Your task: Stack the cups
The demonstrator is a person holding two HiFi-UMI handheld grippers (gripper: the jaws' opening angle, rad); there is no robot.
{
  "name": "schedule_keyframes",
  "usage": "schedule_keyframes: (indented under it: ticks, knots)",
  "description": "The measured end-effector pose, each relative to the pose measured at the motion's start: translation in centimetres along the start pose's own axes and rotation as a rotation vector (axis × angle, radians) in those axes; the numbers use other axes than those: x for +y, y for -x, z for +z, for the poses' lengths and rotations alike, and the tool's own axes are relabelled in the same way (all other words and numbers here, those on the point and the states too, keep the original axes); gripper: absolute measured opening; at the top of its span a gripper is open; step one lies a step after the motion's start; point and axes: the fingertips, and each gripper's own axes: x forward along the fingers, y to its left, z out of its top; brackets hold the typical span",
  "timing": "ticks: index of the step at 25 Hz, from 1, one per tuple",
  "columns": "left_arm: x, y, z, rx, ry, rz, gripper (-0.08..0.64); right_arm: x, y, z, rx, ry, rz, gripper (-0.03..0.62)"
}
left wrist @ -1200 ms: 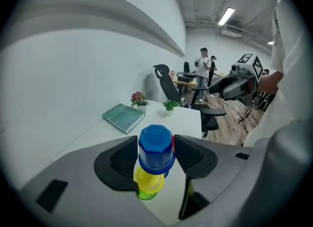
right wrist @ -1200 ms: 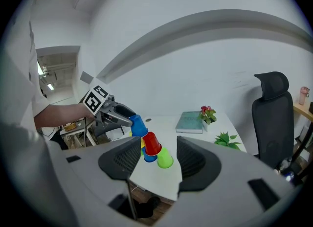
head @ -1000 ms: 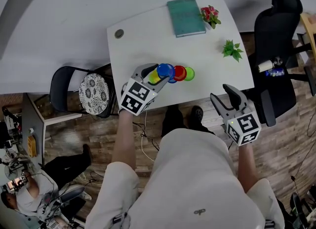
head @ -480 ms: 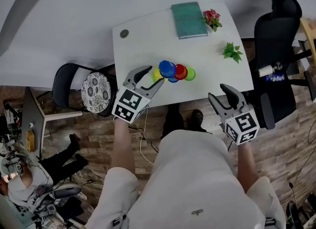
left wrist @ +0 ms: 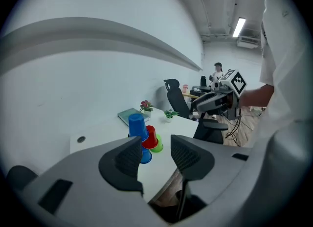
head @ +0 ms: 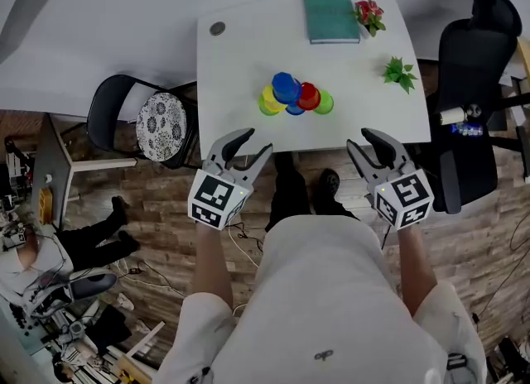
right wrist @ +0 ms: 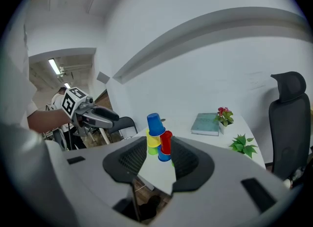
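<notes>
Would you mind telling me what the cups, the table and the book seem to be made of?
Cups: likely plastic, smooth with a faint sheen; uniform bright blue, red, yellow and green.
Table: probably laminated board, matte white; flat even top with a round grommet.
Book: perhaps a paper or cloth cover, matte teal; no glare shows.

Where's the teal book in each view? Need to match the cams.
Head view: teal book, top centre.
Left gripper view: left of centre, partly behind the blue cup.
Right gripper view: right of centre, past the cups.
Shared landmark: red flowers beside it.
</notes>
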Motion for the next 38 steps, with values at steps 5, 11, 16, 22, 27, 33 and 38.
schedule_keyframes:
  ticks: [5,11,16,22,27,33,38]
  knots:
    - [-0.8,1.4,0.0,-0.066,0.082,0.050,0.152,0.8,0.1,1.3,-0.012,0.040,0.032,0.089]
    - [-1.3,3.6,3.6,-0.205,0.094,0.093,0.104,1.7,1.0,4.1,-0.077,0.085,0.029,0.008]
    - [-0.9,5.3,5.9,-0.306,0.116,0.116,0.071,2.8,1.5,6.6,-0.137,0.103,0.042,0.006]
    - [-0.9,5.5,6.2,-0.332,0.121,0.118,0.048,4.6,2.2,8.4,-0.171,0.118,0.064,0.005]
    - [-1.3,5.2,6.8,-0.352,0.116,0.105,0.031,5.1,1.8,8.6,-0.159,0.150,0.072,0.003]
    - [-1.4,4.8,7.1,-0.342,0.088,0.105,0.022,4.9,1.3,8.7,-0.154,0.141,0.077,0.003]
    - [-1.2,4.6,7.3,-0.348,0.102,0.110,0.021,4.5,1.2,8.6,-0.140,0.139,0.081,0.003]
